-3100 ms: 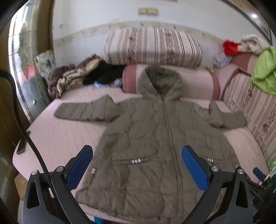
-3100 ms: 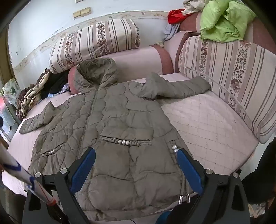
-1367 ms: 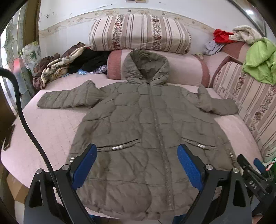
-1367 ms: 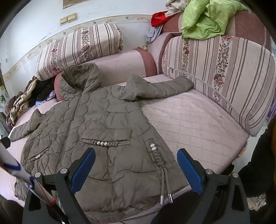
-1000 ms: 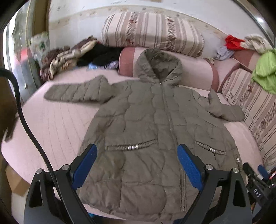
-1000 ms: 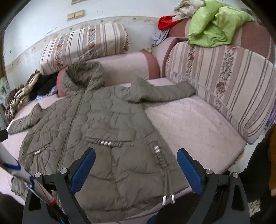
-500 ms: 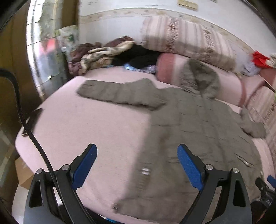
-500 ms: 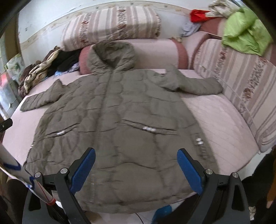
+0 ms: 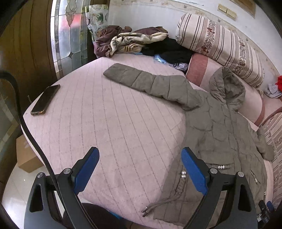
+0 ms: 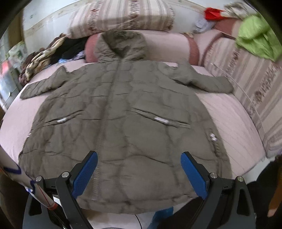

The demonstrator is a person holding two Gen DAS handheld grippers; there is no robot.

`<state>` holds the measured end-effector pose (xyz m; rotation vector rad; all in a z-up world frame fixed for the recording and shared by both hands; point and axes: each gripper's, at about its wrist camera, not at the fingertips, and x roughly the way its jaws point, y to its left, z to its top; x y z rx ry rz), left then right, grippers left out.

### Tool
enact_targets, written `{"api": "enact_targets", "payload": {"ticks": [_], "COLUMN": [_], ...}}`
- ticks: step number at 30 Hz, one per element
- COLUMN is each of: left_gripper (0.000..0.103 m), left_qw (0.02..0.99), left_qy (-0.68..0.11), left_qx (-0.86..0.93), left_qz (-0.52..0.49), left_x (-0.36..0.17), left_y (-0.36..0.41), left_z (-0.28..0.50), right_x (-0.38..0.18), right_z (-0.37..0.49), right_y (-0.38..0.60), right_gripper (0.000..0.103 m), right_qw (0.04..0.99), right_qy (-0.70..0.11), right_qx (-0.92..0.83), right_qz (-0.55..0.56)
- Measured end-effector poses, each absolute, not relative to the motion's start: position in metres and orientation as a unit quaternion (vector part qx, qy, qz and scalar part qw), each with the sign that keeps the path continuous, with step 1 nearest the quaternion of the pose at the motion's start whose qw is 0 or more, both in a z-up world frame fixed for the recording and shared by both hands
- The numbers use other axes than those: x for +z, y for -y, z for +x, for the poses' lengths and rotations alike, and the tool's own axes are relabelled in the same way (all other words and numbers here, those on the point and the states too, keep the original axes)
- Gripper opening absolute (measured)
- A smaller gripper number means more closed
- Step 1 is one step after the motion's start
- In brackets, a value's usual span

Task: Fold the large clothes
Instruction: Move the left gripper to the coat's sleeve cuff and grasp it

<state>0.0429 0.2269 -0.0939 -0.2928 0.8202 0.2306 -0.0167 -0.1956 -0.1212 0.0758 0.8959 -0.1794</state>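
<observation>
An olive quilted hooded coat lies flat, front up, on the pink quilted sofa bed, both sleeves spread out. In the left wrist view the coat fills the right side, its left sleeve stretching toward the back left. My left gripper is open and empty, above bare bed left of the coat's hem. My right gripper is open and empty, over the middle of the hem near the zipper.
A phone lies at the bed's left edge. A heap of clothes and blankets sits at the back left. Striped cushions line the back and the right side, with a green garment on top. A cardboard box stands on the floor.
My left gripper has swung left, from over the coat body to the bare bed beside it. My right gripper has swung left from the coat's right edge to its centre. Both stayed open.
</observation>
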Motion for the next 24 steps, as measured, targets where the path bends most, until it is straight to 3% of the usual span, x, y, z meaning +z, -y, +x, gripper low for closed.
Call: {"api": "enact_targets", "payload": {"ticks": [16,24], "left_gripper": [0.094,0.094], "left_qw": [0.897,0.893], "left_qy": [-0.42,-0.424], "left_qx": [0.107,0.116], "left_qz": [-0.083,-0.094], "left_x": [-0.089,-0.089], "left_y": [-0.156,-0.17], "left_z": [0.05,0.068], "right_x": [-0.142,-0.137], "right_z": [-0.037,-0.033], "right_y": [0.244,0.229], "right_gripper": [0.098,0.098], "right_qw": [0.897,0.901], "right_qy": [-0.423,-0.421], "right_qx": [-0.091,-0.074], "right_qz": [0.095,0.071]}}
